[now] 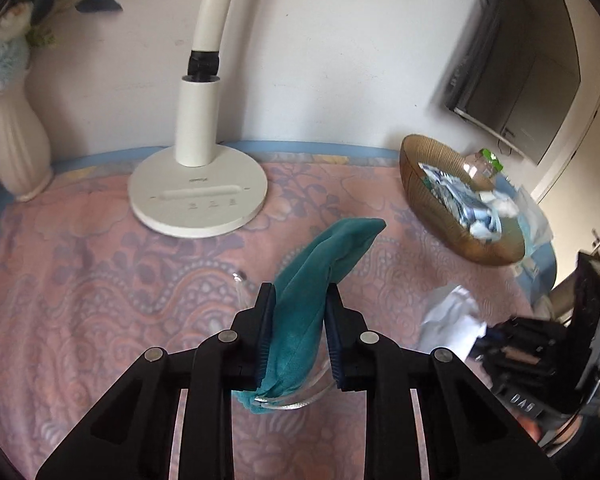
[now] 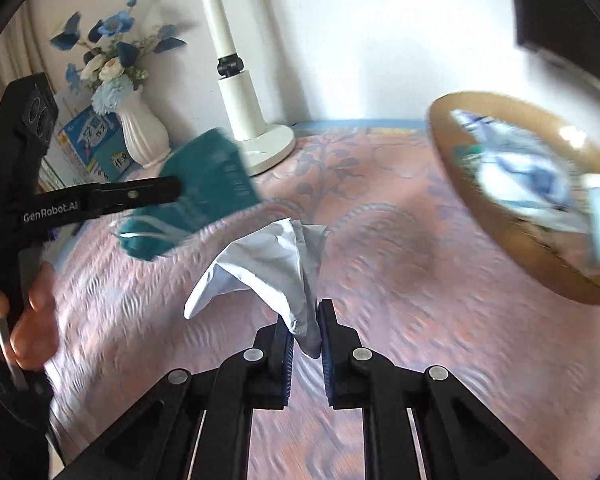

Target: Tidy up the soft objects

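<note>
My left gripper (image 1: 298,300) is shut on a teal soft pouch (image 1: 320,272) with a pale drawstring and holds it above the pink patterned cloth. It also shows in the right wrist view (image 2: 204,188), held by the left gripper (image 2: 176,190). My right gripper (image 2: 303,320) is shut on a crumpled white cloth (image 2: 268,264), lifted above the table; the cloth also shows in the left wrist view (image 1: 452,320). A brown woven bowl (image 1: 432,208) at the right holds several soft blue-and-white items; it also shows in the right wrist view (image 2: 496,236).
A white desk lamp (image 1: 198,196) stands at the back middle of the table. A white vase (image 1: 18,148) with blue flowers stands at the back left, with books (image 2: 94,148) beside it. The wall lies just behind them.
</note>
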`<state>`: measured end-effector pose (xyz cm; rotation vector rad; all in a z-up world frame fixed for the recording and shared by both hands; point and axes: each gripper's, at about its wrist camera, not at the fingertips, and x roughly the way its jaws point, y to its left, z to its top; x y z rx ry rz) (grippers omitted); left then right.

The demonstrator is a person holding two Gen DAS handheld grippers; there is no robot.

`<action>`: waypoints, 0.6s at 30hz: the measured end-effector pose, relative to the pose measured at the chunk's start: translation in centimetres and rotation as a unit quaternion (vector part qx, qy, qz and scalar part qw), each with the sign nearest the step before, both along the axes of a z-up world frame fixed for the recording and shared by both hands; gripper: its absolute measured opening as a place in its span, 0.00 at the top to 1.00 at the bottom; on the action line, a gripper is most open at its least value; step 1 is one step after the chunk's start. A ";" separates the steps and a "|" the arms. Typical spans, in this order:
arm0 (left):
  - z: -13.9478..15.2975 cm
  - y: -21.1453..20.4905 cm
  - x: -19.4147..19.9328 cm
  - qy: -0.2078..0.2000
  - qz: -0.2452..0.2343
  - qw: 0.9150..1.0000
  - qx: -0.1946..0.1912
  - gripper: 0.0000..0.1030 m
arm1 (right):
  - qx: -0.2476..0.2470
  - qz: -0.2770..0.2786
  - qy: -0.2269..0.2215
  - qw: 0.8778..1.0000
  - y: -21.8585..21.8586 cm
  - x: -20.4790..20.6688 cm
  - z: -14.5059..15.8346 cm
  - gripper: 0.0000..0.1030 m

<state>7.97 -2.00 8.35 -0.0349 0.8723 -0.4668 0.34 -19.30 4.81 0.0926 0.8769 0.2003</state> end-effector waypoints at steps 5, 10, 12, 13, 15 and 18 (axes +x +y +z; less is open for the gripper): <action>-1.3 -2.5 -4.6 -0.049 0.001 0.993 0.108 0.69 | -0.161 0.006 -0.034 0.986 0.4 -3.7 -0.1 0.85; -4.6 -5.0 -8.7 -0.005 -0.073 0.989 0.129 0.56 | -0.140 0.052 0.016 0.989 -1.7 -6.7 -2.2 0.79; -4.9 -5.6 -10.9 -0.010 -0.108 0.987 0.122 0.32 | -0.099 0.054 0.032 0.993 -3.5 -7.8 -2.2 0.60; -4.8 -5.6 -11.6 -0.011 -0.118 0.986 0.114 0.28 | -0.095 0.047 0.029 0.994 -3.9 -8.2 -2.2 0.42; -4.3 -5.0 -12.2 -0.007 -0.121 0.988 0.099 0.27 | -0.093 0.015 0.010 0.995 -5.3 -9.0 -1.5 0.28; -2.7 -3.5 -11.8 -0.020 -0.091 0.991 0.092 0.27 | -0.058 0.000 -0.002 0.998 -6.4 -9.2 0.1 0.24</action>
